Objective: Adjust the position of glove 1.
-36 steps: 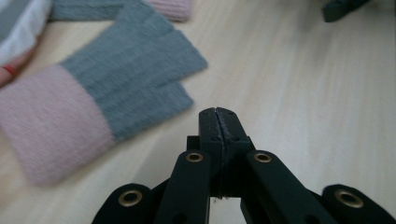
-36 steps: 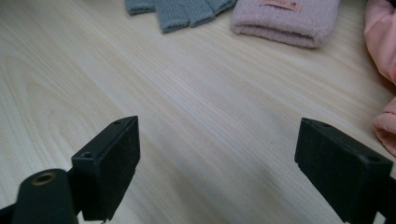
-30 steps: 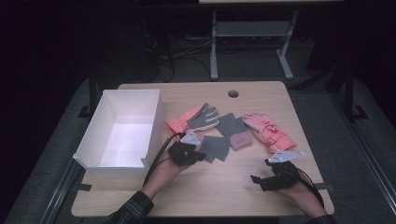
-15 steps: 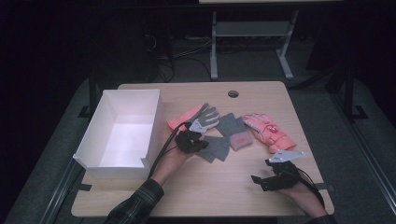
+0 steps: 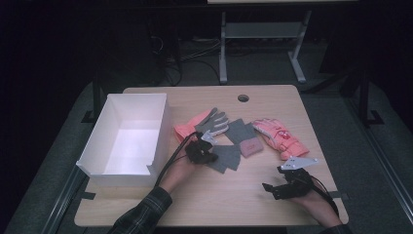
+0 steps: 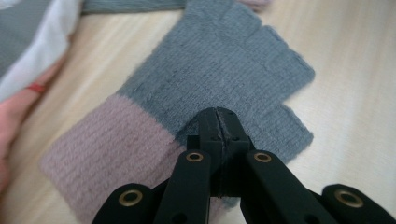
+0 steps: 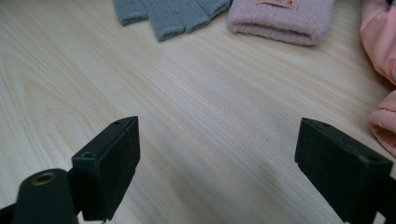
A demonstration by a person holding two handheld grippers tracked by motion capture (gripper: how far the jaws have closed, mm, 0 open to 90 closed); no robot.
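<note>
A grey fingerless knit glove (image 5: 228, 157) with a mauve cuff (image 6: 107, 144) lies flat at mid-table. My left gripper (image 5: 203, 148) is shut, and its joined tips (image 6: 217, 116) rest on the grey knit (image 6: 233, 70) near the cuff seam, where the fabric puckers slightly. A second grey knit glove (image 5: 241, 130) with a pink cuff (image 5: 251, 146) lies just beyond. My right gripper (image 5: 272, 187) hovers low over bare wood at the front right. It is open with nothing between its jaws (image 7: 219, 135).
A white open box (image 5: 160, 126) stands at the left. A grey and coral work glove (image 5: 212, 122) lies beside it. Pink padded gloves (image 5: 277, 136) lie right of centre, with one (image 7: 380, 28) close to my right gripper. A cable hole (image 5: 243, 98) sits near the table's far edge.
My left gripper, jaws together, has moved away from the person and slightly right onto the grey knit glove. The gloves and the right gripper have not moved.
</note>
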